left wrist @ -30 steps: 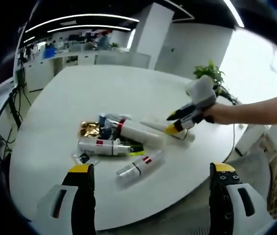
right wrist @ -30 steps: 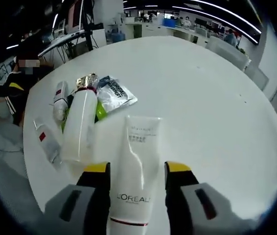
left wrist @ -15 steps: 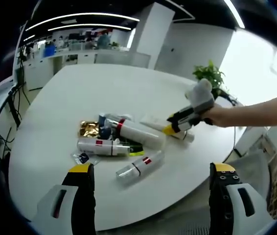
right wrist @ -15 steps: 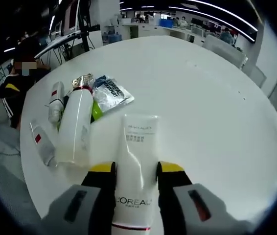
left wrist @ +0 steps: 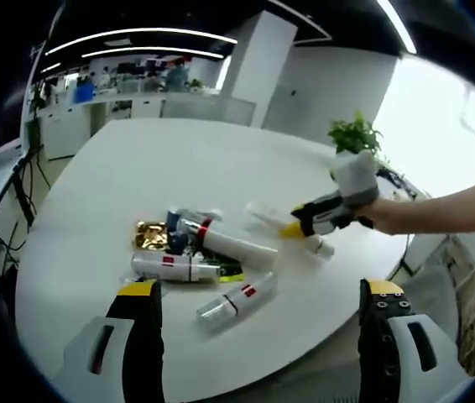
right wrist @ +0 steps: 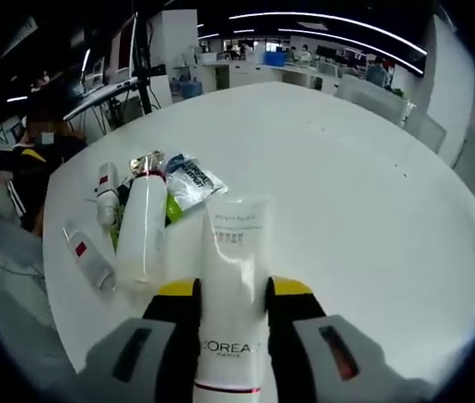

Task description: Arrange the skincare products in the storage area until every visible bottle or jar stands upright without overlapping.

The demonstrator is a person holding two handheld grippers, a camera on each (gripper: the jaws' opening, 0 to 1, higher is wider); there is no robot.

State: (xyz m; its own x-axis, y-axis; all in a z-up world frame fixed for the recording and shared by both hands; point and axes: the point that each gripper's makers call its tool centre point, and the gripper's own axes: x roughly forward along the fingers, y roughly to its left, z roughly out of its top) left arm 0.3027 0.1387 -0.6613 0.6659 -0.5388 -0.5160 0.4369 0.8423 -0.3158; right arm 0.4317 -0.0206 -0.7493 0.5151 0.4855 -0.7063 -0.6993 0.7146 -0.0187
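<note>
Right gripper (right wrist: pixel 231 290) jaws clamped on white tube (right wrist: pixel 232 285), low over counter (right wrist: pixel 372 193). Left gripper (left wrist: pixel 258 294) jaws wide, empty. Tip tube cap-down, stand clear of lying bottles (right wrist: pixel 141 235).

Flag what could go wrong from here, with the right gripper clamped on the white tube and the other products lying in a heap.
1. The right gripper grips the soft white tube near its cap end; the long flat end sticks out ahead and could sag or slip when stood up.
2. The large white bottle lies right beside the tube, so swinging it may knock the pile.
3. The small clear bottle lies toward the table edge and could roll off if bumped.
</note>
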